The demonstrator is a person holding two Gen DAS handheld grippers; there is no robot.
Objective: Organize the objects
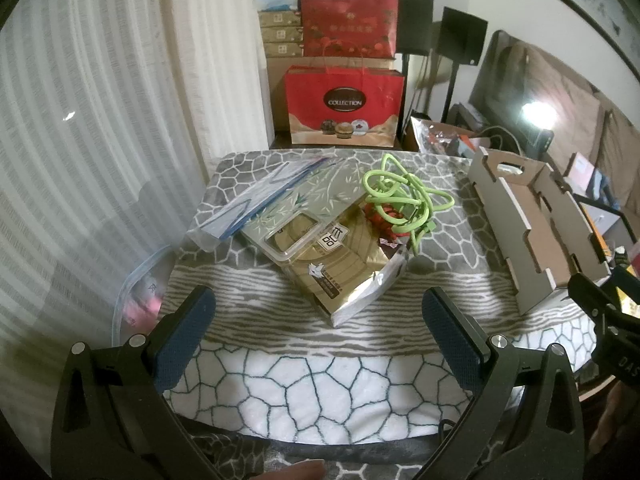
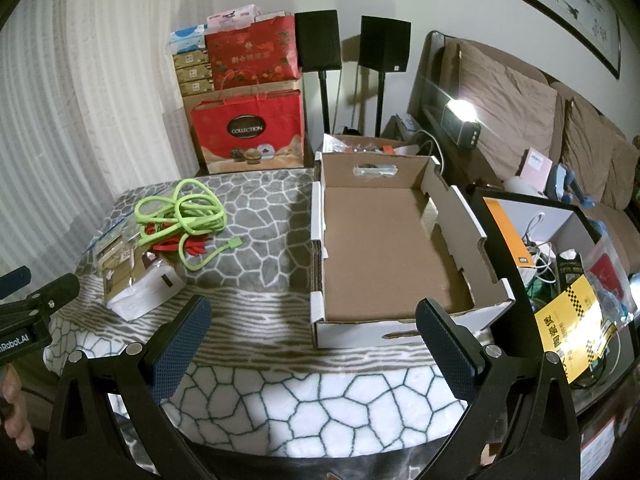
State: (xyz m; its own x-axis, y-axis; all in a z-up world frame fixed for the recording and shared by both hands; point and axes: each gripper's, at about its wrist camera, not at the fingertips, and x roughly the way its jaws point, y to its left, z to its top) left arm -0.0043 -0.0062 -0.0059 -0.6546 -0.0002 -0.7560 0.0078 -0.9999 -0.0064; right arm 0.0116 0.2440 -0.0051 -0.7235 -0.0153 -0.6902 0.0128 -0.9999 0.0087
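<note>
- Left claw [image 1: 318, 334]: jaws spread wide, nothing between them, hovering over the patterned counter [image 1: 320, 380].
- Gold packet [image 1: 348, 264]: lies flat just ahead of the left claw, long axis running diagonally away to the left.
- Green cable [image 1: 396, 196]: tangled in a heap, resting on the packet's far end.
- Right claw [image 2: 314, 334]: jaws released, empty.
- Cardboard box [image 2: 400, 324]: open, directly ahead of the right claw, long axis pointing away.
</note>
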